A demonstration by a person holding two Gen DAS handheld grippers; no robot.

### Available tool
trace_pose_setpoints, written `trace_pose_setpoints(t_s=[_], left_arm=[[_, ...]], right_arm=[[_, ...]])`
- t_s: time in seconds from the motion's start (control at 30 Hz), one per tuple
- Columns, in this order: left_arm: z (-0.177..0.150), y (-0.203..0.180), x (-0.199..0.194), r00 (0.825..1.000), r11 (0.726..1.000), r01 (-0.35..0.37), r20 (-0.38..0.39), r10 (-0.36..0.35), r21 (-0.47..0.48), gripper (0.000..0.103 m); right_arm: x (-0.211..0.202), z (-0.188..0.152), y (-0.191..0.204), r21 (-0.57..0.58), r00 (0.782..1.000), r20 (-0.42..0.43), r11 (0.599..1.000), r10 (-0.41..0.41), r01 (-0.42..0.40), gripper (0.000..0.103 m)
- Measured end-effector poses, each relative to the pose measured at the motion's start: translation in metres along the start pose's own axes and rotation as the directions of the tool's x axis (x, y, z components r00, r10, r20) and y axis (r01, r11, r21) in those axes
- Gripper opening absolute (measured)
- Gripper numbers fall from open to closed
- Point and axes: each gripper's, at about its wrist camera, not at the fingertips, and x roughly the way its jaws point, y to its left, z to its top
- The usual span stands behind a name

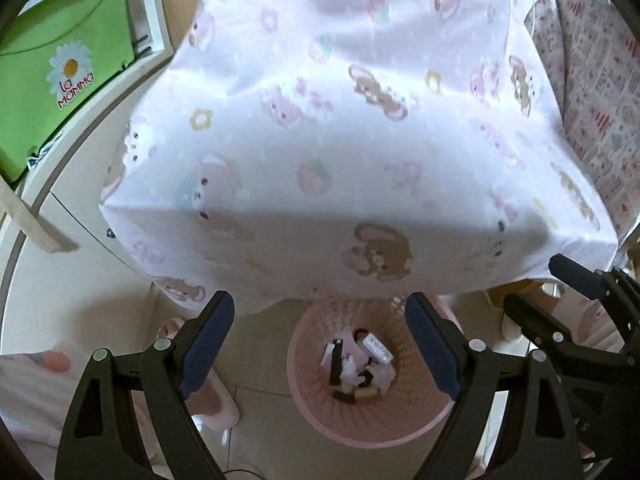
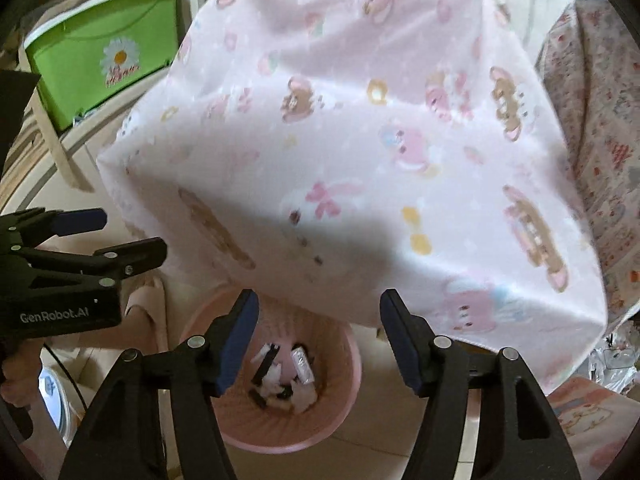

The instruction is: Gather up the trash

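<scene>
trash [image 1: 360,368] lies at the bottom of a pink basket [image 1: 316,420] that stands on the pale tiled floor, just below the hanging edge of a tablecloth [image 1: 340,120]; from the right wrist view the same trash [image 2: 286,376] shows as white crumpled scraps, a clear wrapper and a few dark strips and bits, all inside the pink basket [image 2: 344,396]. the tablecloth [image 2: 360,140] is white-pink with bears, bunnies and little flowers printed on it, and it drapes over a table corner so that its lower edge covers the far rim of the basket. the left gripper [image 1: 320,344] hangs above the basket with its jaws spread wide and nothing between them, the blue pads [image 1: 208,348] facing each other across the gap. the right gripper [image 2: 316,340] is over the basket too, its jaws likewise parted and bare. each shows at the edge of the other's camera: the right gripper [image 1: 536,288] pokes in from the right side of the left wrist view, and the left gripper [image 2: 132,236] comes in from the left side of the right wrist view, fingers apart, marked genrobot.ai on its body. off to the left, well apart from the basket, sits a green bin [image 1: 68,64] with a daisy sticker, seen again as the green bin [image 2: 108,44] in the right wrist view. a pink slipper [image 1: 216,404] lies on the floor beside the basket.
</scene>
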Motion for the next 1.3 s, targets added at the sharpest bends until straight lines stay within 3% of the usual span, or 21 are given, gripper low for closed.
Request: trace_pose_setpoints(t_s=[0.2,0.27,0.7,1.3], left_arm=[[0.006,-0.001,-0.018,0.997,1.0,-0.017,0.08,0.018,-0.01,0.086],[0.007,-0.001,-0.026,0.993,1.0,-0.022,0.119,0.023,-0.013,0.091],[0.013,-0.003,-0.069,0.944,0.997,-0.073,0.321,0.071,-0.004,0.102],[0.013,-0.007,-0.075,0.934,0.998,-0.06,0.354,0.054,0.005,0.102]], right_arm=[[-0.022,0.005,-0.019,0.071,0.997,0.065,0.997,-0.034,0.029,0.066],[-0.032,0.007,-0.022,0.086,0.995,0.085,0.995,-0.047,0.04,0.066],[-0.091,0.007,-0.016,0.104,0.96,0.264,0.992,-0.094,0.068,0.086],[-0.088,0.009,-0.035,0.166,0.935,0.314,0.979,-0.166,0.118,0.088]])
